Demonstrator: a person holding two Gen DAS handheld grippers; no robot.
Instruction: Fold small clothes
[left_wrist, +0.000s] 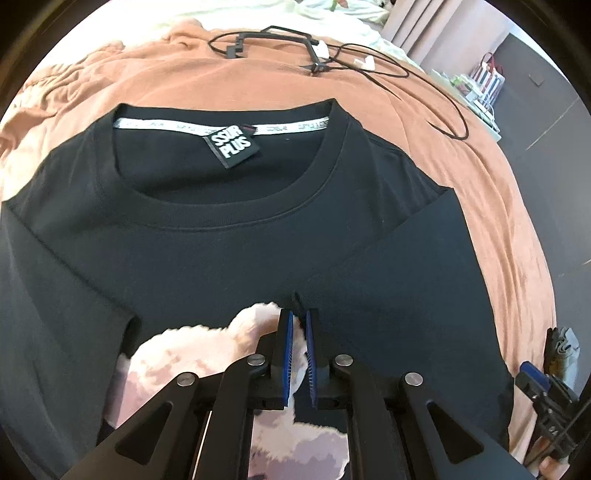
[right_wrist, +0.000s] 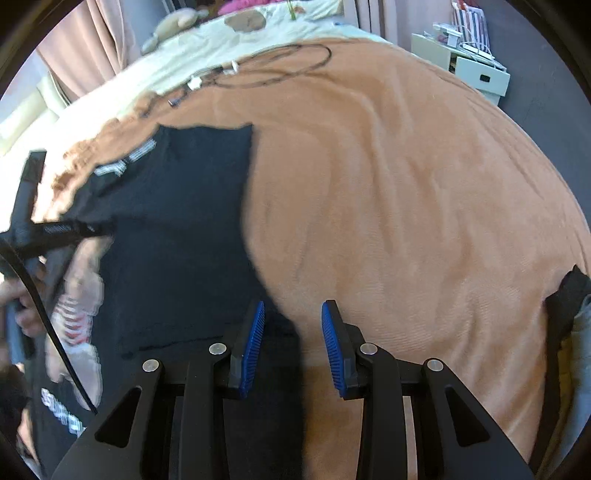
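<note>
A black T-shirt lies front up on an orange blanket, collar and "SSUR PLUS" label at the far end. Its right side is folded in over the chest, and a pink print shows near me. My left gripper has its blue pads almost together, pinching dark fabric at the tip of that folded flap. In the right wrist view my right gripper is open over the T-shirt's near right edge, with nothing held between its fingers. The left gripper shows there blurred, held by a hand.
Black cables with white plugs lie on the blanket beyond the collar. A white shelf unit stands beside the bed on the right. Pale bedding and a plush toy sit at the head end. Another dark garment lies at the right edge.
</note>
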